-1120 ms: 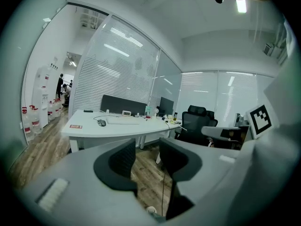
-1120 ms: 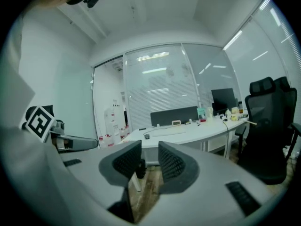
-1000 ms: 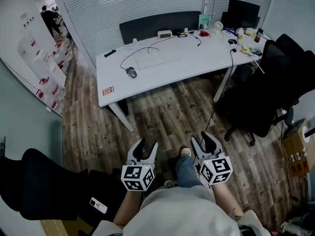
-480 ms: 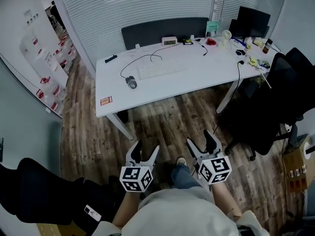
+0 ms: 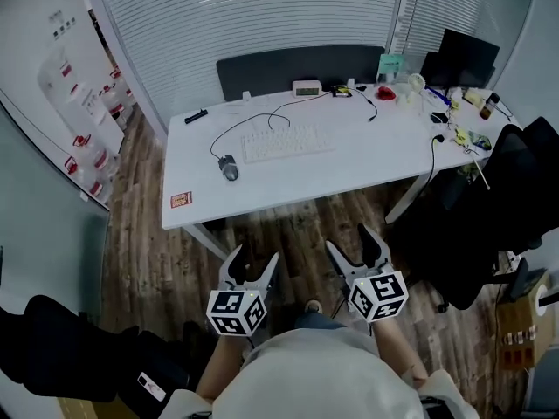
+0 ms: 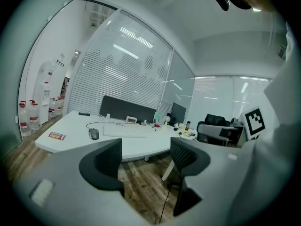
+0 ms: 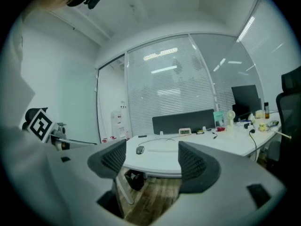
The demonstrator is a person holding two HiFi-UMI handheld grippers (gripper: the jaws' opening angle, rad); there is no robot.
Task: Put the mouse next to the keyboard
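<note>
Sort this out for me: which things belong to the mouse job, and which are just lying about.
Job in hand: mouse, keyboard, white desk.
Lying about: small clock, red card, monitor, black office chair.

**No legible txt**

Nothing can be read at this res. Print on the red card [image 5: 181, 200], lower left of the desk [image 5: 367, 160], is blurred. Digits on the clock [image 5: 307, 87], upper centre, and the wall sheets [image 5: 58, 20], upper left, can't be made out.
</note>
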